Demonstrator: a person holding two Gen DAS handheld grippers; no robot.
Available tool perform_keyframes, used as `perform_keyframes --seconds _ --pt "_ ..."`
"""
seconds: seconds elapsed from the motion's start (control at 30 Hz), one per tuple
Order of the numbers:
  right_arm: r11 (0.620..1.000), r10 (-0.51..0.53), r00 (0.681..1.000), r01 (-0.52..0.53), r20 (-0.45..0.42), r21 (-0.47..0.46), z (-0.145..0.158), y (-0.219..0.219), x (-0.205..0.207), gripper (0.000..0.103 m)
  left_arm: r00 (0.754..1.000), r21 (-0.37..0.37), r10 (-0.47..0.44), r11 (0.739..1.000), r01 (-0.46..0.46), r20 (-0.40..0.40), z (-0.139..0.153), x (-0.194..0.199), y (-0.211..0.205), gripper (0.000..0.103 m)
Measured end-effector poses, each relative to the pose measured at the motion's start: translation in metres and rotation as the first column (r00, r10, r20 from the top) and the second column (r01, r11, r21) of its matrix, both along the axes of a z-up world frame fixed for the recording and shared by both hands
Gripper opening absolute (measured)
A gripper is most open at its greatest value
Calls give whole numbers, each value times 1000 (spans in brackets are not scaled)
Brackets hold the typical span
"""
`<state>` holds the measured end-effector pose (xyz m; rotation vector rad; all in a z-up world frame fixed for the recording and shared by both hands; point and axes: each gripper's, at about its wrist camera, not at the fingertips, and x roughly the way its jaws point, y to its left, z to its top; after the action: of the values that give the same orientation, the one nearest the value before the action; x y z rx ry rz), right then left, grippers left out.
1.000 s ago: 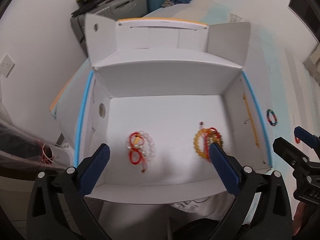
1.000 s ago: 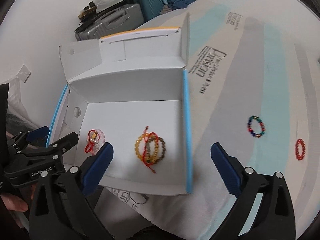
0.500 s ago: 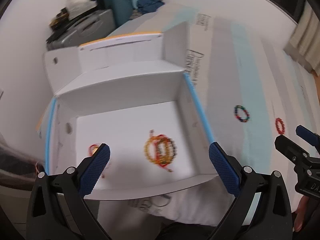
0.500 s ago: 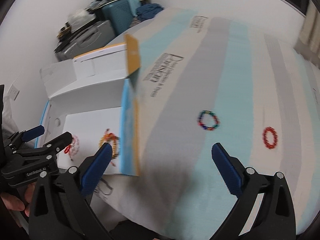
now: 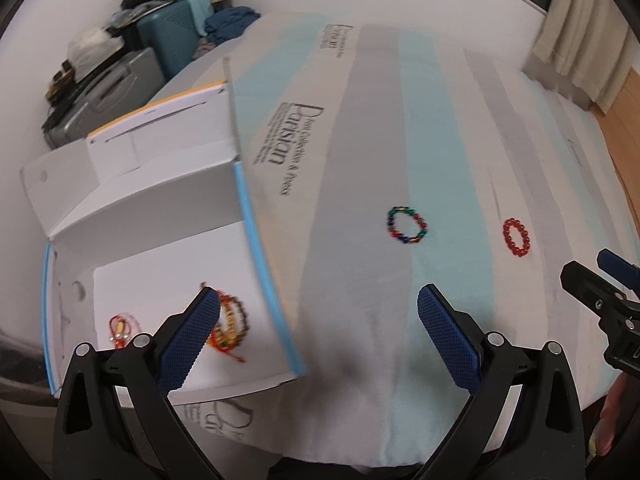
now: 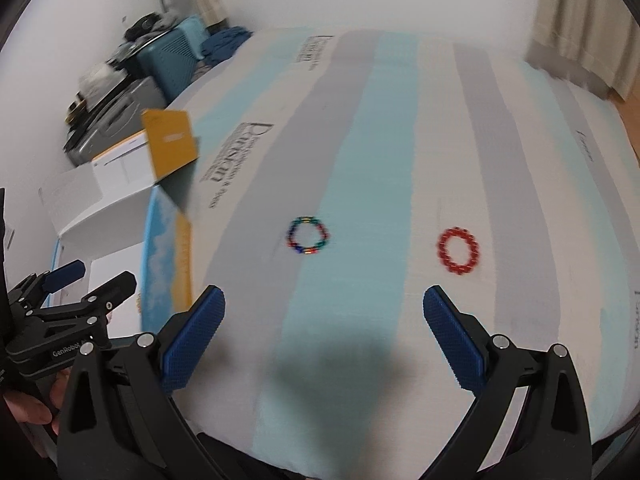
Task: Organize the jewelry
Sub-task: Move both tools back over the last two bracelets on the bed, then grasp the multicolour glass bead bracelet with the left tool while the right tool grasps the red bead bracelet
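Note:
A multicoloured bead bracelet (image 5: 407,225) and a red bead bracelet (image 5: 516,237) lie on the striped bed cover; both also show in the right wrist view, multicoloured (image 6: 309,236) and red (image 6: 458,245). An open white box (image 5: 168,216) with a blue edge holds an amber-and-red bracelet pile (image 5: 229,325) and a red-and-white one (image 5: 121,327). My left gripper (image 5: 318,340) is open and empty, over the box's right wall. My right gripper (image 6: 323,340) is open and empty, above the cover, short of both loose bracelets.
The box (image 6: 120,208) stands at the bed's left edge, its yellow flap (image 6: 170,148) raised. Suitcases and clutter (image 5: 132,68) sit against the far wall. A curtain (image 5: 580,40) hangs at the far right. The striped cover (image 6: 400,140) stretches ahead.
Both grippers have swung right, away from the box and toward the loose bracelets on the cover. Both stay open and empty.

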<state>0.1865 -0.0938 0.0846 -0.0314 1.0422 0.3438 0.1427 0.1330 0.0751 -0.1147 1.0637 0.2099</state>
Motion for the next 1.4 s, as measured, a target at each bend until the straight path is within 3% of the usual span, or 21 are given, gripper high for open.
perform_keyframes --seconds 0.27,0.67,1.03,1.4 --pt "998 -70 997 70 -37 -5 -23 -53 27 95 999 -11 -47 999 46 -28 -24 36 -36 97" --pt "990 -139 979 136 -152 -30 -99 -103 105 95 986 -36 -102 995 98 -132 -105 118 -77 97" --pt "983 -183 948 170 -260 -73 -175 -117 166 95 971 -28 -90 996 86 -220 -163 182 -81 97" --pt "980 -198 930 184 -309 -76 -211 -110 187 95 957 -15 -75 997 74 -281 -201 199 -70 92"
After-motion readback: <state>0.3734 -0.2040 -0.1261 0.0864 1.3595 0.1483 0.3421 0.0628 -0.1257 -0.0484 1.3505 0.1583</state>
